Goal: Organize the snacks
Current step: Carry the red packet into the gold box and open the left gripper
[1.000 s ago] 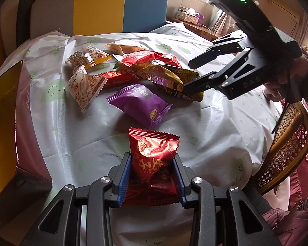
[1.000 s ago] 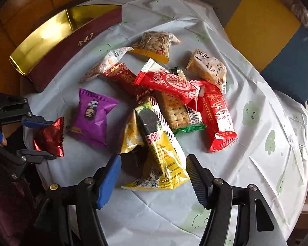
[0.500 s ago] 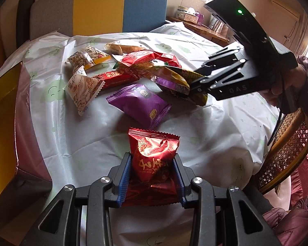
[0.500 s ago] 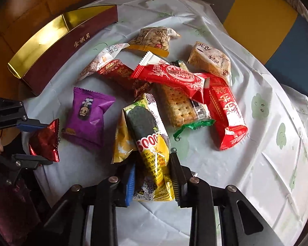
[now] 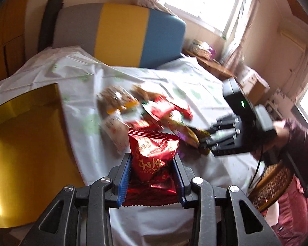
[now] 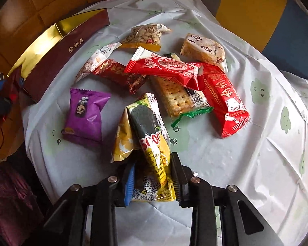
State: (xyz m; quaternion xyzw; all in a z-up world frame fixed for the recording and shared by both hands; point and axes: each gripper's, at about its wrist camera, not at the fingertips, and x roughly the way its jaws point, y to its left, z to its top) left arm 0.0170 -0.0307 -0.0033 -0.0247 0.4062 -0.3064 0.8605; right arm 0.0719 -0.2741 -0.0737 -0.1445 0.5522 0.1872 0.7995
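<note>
Snacks (image 6: 170, 69) gripped: red packet (image 5: 154, 153), yellow packet (image 6: 154, 153).

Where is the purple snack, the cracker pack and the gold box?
purple snack (image 6: 86, 113): right wrist view, middle of its front.
cracker pack (image 6: 175, 96): right wrist view, on the crackers showing through the clear wrapper.
gold box (image 5: 24, 155): left wrist view, on its shiny gold inside.

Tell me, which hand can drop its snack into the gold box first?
Probably the left. The left gripper already grips the red packet, with the gold box right beside it. The right gripper has just closed on the yellow packet, still among the snacks.
</note>
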